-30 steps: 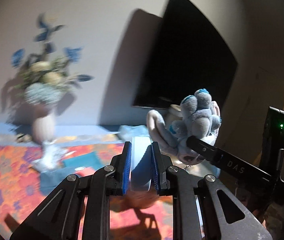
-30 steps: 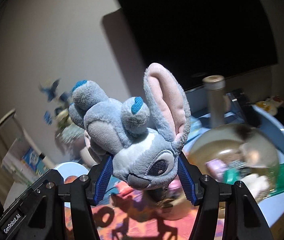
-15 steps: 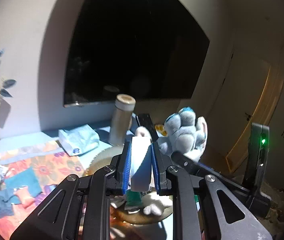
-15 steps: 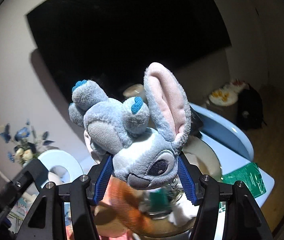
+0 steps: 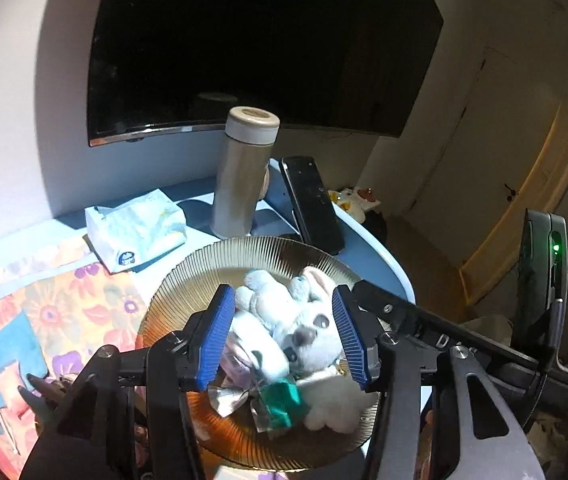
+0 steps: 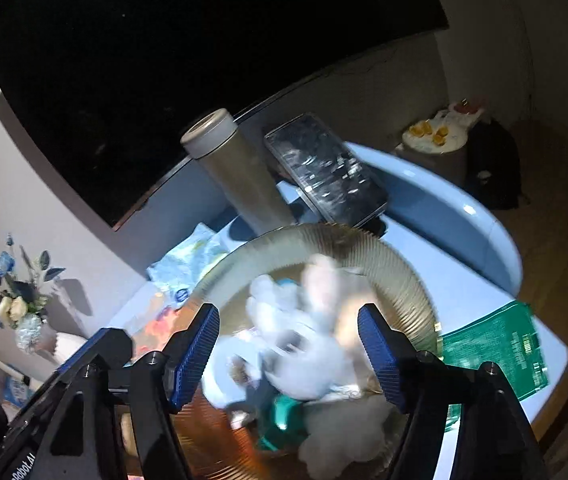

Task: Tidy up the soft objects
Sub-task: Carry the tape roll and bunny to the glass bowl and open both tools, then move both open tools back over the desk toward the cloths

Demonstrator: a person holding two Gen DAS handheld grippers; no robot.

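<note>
A grey plush toy with pink ears (image 5: pixel 304 320) lies in the ribbed amber glass bowl (image 5: pixel 187 276) on top of other soft items: a white roll (image 5: pixel 255 340), a white fluffy toy (image 5: pixel 336 404) and a teal piece (image 5: pixel 284 396). My left gripper (image 5: pixel 281 336) is open and empty just above the bowl. My right gripper (image 6: pixel 290 354) is open and empty above the same bowl (image 6: pixel 400 272); the plush (image 6: pixel 304 344) below it is blurred. The right gripper's body (image 5: pixel 444 328) shows at the right of the left wrist view.
A beige thermos (image 5: pixel 241 176), a black phone (image 5: pixel 312 204) and a tissue pack (image 5: pixel 135 228) stand behind the bowl on the blue table (image 6: pixel 444 216). A floral cloth (image 5: pixel 63 304) lies left. A green packet (image 6: pixel 500 348) lies right. A flower vase (image 6: pixel 23 320) stands far left.
Both grippers swung right to above the bowl and opened. The right gripper let go of the grey plush and the left let go of the white roll; both now lie in the bowl.
</note>
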